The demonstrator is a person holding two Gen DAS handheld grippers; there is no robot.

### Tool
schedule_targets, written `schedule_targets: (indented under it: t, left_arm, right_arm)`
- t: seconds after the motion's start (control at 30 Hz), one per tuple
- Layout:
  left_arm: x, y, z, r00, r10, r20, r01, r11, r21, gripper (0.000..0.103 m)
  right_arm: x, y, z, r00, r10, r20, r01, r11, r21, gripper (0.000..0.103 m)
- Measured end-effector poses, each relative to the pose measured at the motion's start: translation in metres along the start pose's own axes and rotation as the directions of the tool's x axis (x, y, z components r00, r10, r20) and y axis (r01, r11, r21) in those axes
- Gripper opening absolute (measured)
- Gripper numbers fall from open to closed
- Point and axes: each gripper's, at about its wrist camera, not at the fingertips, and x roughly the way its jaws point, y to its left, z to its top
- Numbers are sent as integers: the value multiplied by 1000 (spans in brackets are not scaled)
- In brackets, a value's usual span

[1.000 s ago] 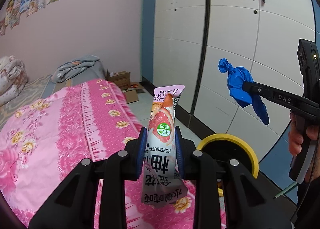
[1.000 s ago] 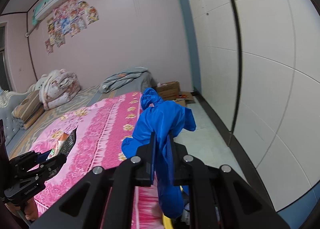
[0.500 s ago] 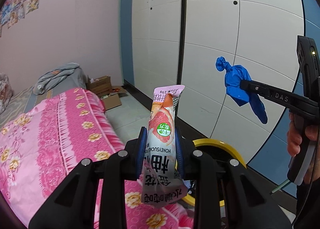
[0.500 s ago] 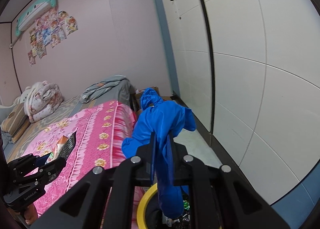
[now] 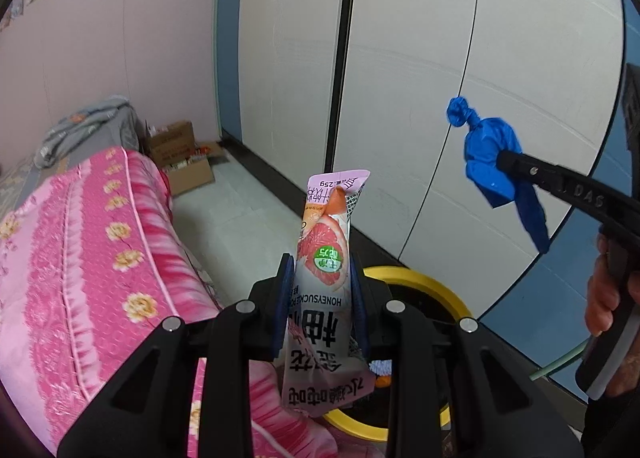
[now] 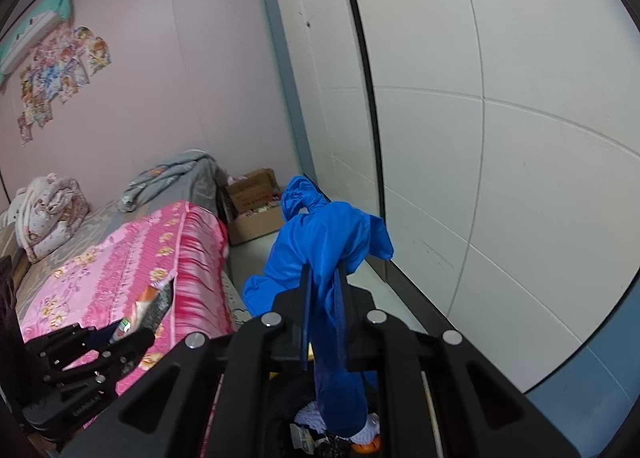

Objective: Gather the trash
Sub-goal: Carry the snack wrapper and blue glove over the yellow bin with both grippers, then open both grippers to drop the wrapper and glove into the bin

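My left gripper [image 5: 320, 290] is shut on a pink grapefruit snack wrapper [image 5: 326, 258] that stands upright between the pads, above the near edge of a yellow-rimmed trash bin [image 5: 420, 278]. My right gripper [image 6: 325, 294] is shut on a knotted blue plastic bag [image 6: 320, 234] and holds it over the bin, whose trash [image 6: 360, 434] shows below. The right gripper and blue bag also show in the left wrist view [image 5: 492, 161], up to the right. The left gripper with the wrapper [image 6: 148, 306] shows at lower left of the right wrist view.
A bed with a pink flowered cover [image 5: 80, 258] lies to the left. White wardrobe doors [image 5: 400, 77] stand to the right. Cardboard boxes [image 5: 180, 161] sit on the floor at the far end of the narrow aisle. Folded bedding [image 6: 48, 213] lies on the bed.
Both grippers have swung right, away from the bed and toward the wardrobe, and come over the yellow bin. Each still holds its item.
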Motion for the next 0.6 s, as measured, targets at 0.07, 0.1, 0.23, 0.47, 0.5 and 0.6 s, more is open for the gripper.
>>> schedule_targets:
  t: [0.07,0.1,0.23,0.47,0.5,0.6]
  left_arm:
    - [17,-3,-7,999,-2,-33,2,1000,0,25]
    - [23,-2,-10,999,0,-45,0,1000,-1,25]
    - [50,-1,-25,995,1,-101,-2,1000,-13,25]
    - [75,0,-36,988,-36,-150,31,999,-30,26]
    - [76,-2,-37,987,-41,-156,37,999,-32,27]
    - [80,-2,-38,985,-58,-162,54,998,-31,45]
  right_arm:
    - [9,-5,-7,1000,-13,-17,14,1000,10,10]
    - [13,-7,-10,1000,-20,-24,20,1000,14,10]
    - [31,-19,-24,997,-27,-67,29,999,40,10]
    - [46,-28,-38,995,-38,-97,43,997,57,10]
    - [46,-29,-39,994,-42,-96,48,997,57,10]
    - [46,-32,-42,994,-57,-93,62,997,55,15]
